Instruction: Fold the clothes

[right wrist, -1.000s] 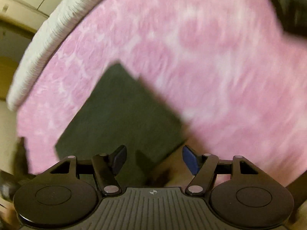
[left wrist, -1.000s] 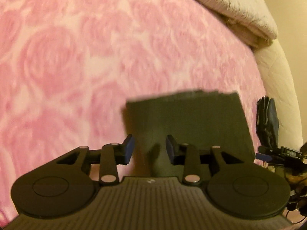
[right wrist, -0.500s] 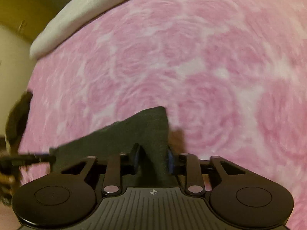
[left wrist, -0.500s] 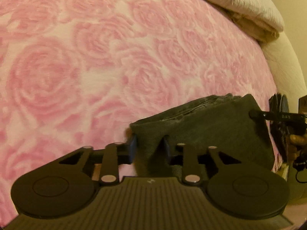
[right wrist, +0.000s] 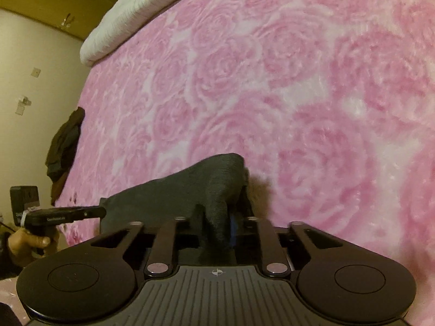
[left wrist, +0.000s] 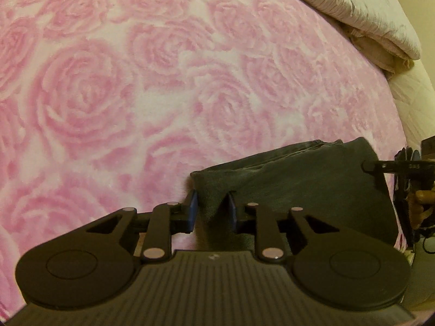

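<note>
A folded dark grey garment (left wrist: 299, 184) lies on the pink rose-patterned blanket (left wrist: 136, 95) near the bed's edge. My left gripper (left wrist: 210, 209) is shut on its near left corner, blue pads on either side of the cloth. My right gripper (right wrist: 217, 225) is shut on the garment's (right wrist: 190, 190) opposite corner, and the cloth rises in a peak into the jaws. The right gripper shows at the right edge of the left wrist view (left wrist: 402, 174); the left gripper and hand show at the left of the right wrist view (right wrist: 62, 214).
A white quilt (left wrist: 353, 5) is bunched along the far side of the bed; it also shows in the right wrist view (right wrist: 136, 11). A pile of dark clothes (right wrist: 65, 146) lies at the bed's left edge. A beige wall (right wrist: 30, 95) stands beyond.
Both grippers came down onto the folded garment and shut on its two corners. In the last half second the right jaws closed tighter and the cloth rose slightly.
</note>
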Motion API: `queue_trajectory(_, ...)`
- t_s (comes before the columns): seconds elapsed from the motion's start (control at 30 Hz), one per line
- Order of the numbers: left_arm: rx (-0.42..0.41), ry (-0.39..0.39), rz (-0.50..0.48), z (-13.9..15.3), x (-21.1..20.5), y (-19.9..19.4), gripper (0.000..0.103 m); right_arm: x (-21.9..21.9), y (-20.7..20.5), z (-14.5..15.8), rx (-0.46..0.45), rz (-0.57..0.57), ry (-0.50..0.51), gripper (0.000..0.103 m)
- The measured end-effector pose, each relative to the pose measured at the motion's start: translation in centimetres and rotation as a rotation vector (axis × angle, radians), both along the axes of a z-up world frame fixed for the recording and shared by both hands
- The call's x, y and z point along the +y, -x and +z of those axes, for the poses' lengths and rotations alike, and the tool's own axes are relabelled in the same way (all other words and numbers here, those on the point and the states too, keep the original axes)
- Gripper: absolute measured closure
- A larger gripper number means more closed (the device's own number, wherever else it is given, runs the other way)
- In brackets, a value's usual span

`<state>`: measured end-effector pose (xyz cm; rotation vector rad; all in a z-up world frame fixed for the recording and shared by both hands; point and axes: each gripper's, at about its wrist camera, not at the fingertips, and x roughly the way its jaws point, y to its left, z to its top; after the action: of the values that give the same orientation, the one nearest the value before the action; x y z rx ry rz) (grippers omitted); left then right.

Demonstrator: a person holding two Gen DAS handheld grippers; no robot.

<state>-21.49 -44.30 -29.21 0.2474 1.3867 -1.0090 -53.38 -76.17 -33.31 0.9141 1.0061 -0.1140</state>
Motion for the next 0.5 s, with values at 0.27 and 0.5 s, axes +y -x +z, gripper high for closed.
queue_trajectory(0.27,-0.025,0.029,-0.206,1.9,-1.8,-1.7,0.061,3.3,5.5,5.8,0.002,-0.289,0.136,0.028)
queue_trajectory(0.5,0.099,0.037,-0.417,-0.8,-4.6,-3.6,0.061,13.8,12.4,8.1,0.047,-0.722,0.215,0.026)
